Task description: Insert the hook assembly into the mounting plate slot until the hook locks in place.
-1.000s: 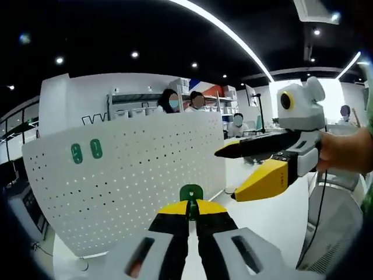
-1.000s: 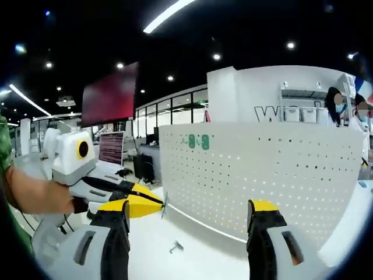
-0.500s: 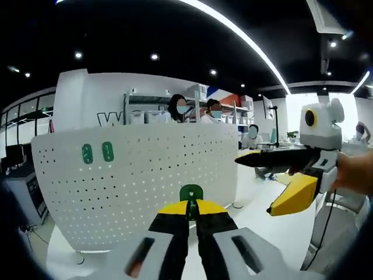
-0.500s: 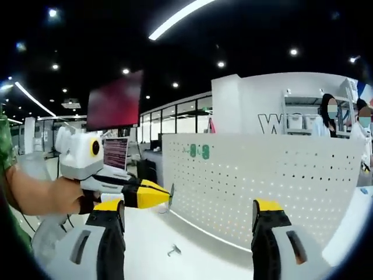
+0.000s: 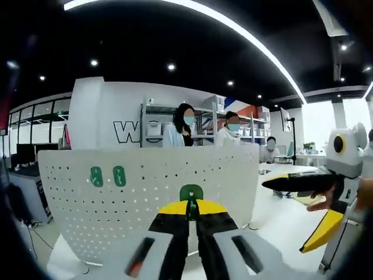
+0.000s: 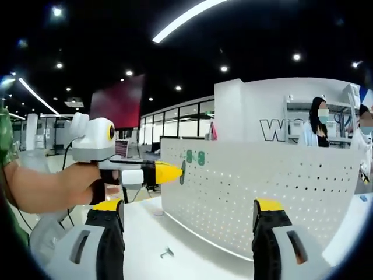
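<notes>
White perforated mounting plate (image 5: pixel 145 198), upright on a white worktop (image 6: pixel 145 233); two green hooks (image 5: pixel 108 176) already seated side by side near its upper left corner, also seen in the right gripper view (image 6: pixel 195 157) near the plate's top edge. Left hand-held gripper (image 5: pixel 191 211): yellow-tipped jaws clenched on a green hook assembly (image 5: pixel 190 193), whose rounded top stands just above the jaw tips, in front of the plate's face and apart from it. In the right gripper view the same left hand-held gripper (image 6: pixel 175 172) enters from the left, held in a hand (image 6: pixel 52 189), its yellow tip with the green piece close to the plate's left edge, just below the seated hooks. Right hand-held gripper (image 6: pixel 186 219): jaws spread wide, holding nothing; in the left gripper view it (image 5: pixel 291 201) shows at the right, jaws parted, off the plate's right edge. Small metal piece (image 6: pixel 167 253) lying on the worktop in front of the plate. Background: shelving, white wall with lettering, people standing behind the plate.
</notes>
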Demonstrator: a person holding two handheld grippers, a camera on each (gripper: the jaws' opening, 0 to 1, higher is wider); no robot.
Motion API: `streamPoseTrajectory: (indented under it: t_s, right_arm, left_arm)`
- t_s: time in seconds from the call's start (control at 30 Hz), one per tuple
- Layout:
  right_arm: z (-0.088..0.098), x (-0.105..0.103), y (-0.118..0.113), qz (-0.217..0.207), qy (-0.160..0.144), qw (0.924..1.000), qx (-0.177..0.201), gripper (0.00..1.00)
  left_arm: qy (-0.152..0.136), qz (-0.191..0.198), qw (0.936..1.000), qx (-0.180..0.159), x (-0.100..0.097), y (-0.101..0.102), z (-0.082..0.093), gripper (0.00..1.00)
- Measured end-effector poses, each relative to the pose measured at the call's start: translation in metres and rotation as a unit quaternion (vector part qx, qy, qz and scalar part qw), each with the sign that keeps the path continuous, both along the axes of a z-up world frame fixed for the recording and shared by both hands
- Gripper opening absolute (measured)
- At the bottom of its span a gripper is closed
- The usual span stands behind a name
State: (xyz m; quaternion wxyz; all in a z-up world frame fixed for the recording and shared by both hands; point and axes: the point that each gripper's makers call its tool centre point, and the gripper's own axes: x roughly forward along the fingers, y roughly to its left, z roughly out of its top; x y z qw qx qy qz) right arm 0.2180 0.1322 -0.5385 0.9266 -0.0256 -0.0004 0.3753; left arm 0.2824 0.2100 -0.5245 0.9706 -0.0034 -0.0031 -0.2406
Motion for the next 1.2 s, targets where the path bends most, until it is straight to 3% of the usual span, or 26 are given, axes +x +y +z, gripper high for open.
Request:
streamPoseTrajectory:
  t_s: [0.33,0.53,1.2]
  right_arm:
    - [-0.004,0.006,-0.002,-0.005,0.007,1.0,-0.004,0.94]
    - [0.003,0.014,-0.001,-0.01,0.0,0.9999,0.0,0.94]
    - [0.001,0.022,-0.011,-0.026,0.004,0.9996,-0.004,0.94]
  left_arm:
    - [-0.007,0.035,0.9992,-0.016,0.029,0.007,0.009,0.03]
    - [-0.013,0.052,0.9985,-0.012,0.055,0.011,0.015,0.03]
    - [-0.009,0.093,0.9956,-0.015,0.107,0.025,0.014,0.03]
